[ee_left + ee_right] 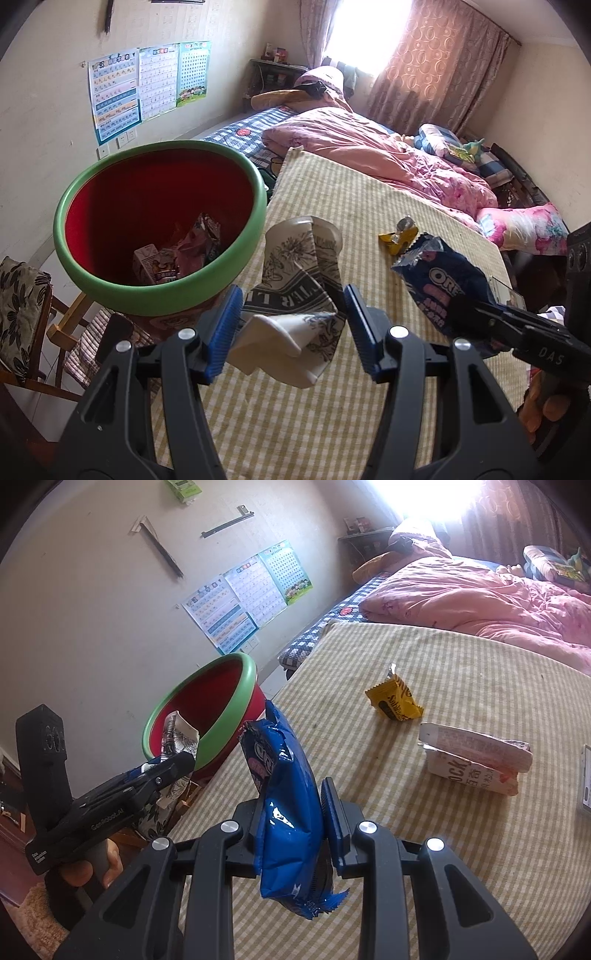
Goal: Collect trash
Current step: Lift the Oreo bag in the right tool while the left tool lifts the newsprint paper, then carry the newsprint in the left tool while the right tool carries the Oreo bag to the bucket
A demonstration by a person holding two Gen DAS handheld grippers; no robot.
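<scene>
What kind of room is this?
Most likely a bedroom in a home: a bed with a pink quilt, curtains at a bright window, and children's learning posters on the wall.

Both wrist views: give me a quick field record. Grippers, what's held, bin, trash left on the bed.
left gripper: shut on crumpled paper cup, near the bin
right gripper: shut on blue cookie wrapper
bin: red inside, green rim, beside the bed, wrappers already in the bottom
trash left on striped cover: yellow snack packet, flattened white carton
</scene>
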